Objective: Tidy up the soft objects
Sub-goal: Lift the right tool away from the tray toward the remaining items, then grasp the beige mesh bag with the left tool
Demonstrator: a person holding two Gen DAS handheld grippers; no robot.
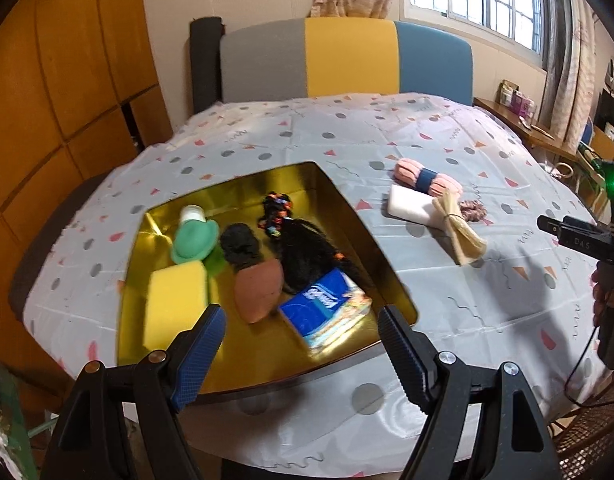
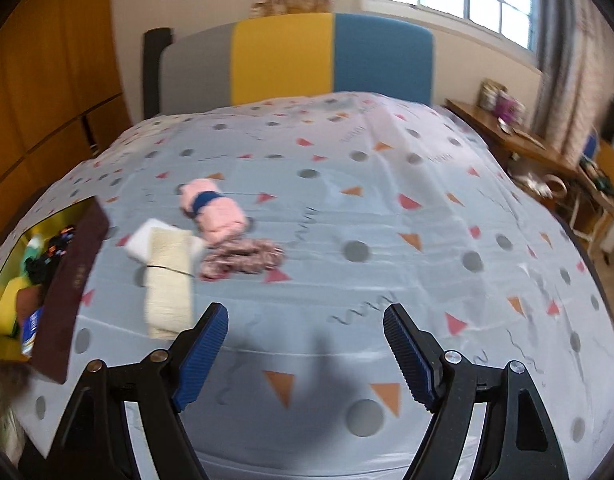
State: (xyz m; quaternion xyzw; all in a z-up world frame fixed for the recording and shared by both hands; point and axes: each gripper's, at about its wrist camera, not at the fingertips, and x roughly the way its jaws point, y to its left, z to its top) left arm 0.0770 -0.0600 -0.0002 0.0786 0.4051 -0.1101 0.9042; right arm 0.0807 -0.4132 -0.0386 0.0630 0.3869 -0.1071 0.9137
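A gold-lined box (image 1: 387,264) holds a yellow sponge (image 1: 175,304), a green hat-shaped item (image 1: 195,242), a black fuzzy item (image 1: 239,245), a brown pad (image 1: 259,290), a black wig (image 1: 307,258) and a blue tissue pack (image 1: 325,310). My left gripper (image 1: 301,350) is open and empty above the box's near edge. On the cloth lie a pink bundle with a blue band (image 2: 213,210), a white sponge (image 2: 141,242), a cream cloth roll (image 2: 167,280) and a pink-brown scrunchie (image 2: 243,258). My right gripper (image 2: 307,356) is open and empty, near them.
The table (image 2: 387,220) wears a grey cloth with dots and triangles. A grey, yellow and blue chair back (image 1: 347,60) stands behind it. The box's dark red wall (image 2: 73,280) shows at the left of the right wrist view. A wooden shelf (image 2: 515,140) is at the right.
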